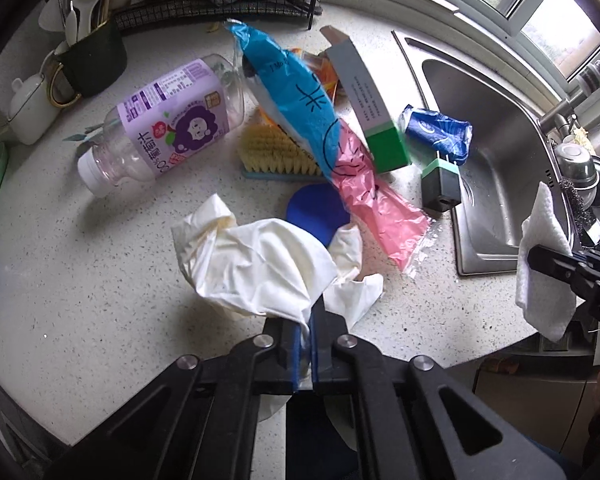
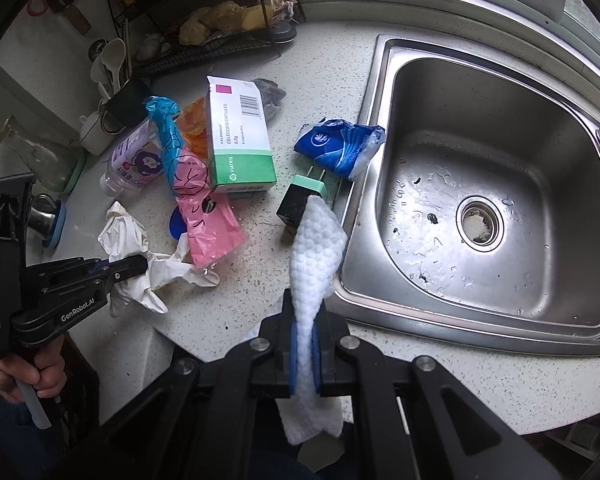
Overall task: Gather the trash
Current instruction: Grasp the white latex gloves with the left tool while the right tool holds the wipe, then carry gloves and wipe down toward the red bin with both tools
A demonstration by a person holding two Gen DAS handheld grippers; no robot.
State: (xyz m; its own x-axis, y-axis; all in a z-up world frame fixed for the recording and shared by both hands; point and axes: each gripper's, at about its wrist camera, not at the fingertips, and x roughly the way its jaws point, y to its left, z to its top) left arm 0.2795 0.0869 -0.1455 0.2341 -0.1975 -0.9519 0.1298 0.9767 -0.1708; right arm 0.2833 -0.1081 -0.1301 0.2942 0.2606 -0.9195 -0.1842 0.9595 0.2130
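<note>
My left gripper (image 1: pixel 305 322) is shut on a crumpled white disposable glove (image 1: pixel 256 264), lifted just above the speckled counter; it also shows in the right wrist view (image 2: pixel 140 266). My right gripper (image 2: pixel 305 316) is shut on a white paper towel (image 2: pixel 314 256) held near the sink's front left corner. On the counter lie a blue and pink plastic bag (image 1: pixel 320 136), an empty grape juice bottle (image 1: pixel 164 128), a green and white medicine box (image 2: pixel 240 136), a crumpled blue wrapper (image 2: pixel 338 146) and a blue round lid (image 1: pixel 316 210).
A steel sink (image 2: pixel 480 184) is on the right. A black and green charger plug (image 2: pixel 300 202) sits by its rim. A scrub brush (image 1: pixel 276 152) lies under the bag. A utensil cup (image 1: pixel 88 56) and a wire rack (image 1: pixel 220 4) stand at the back.
</note>
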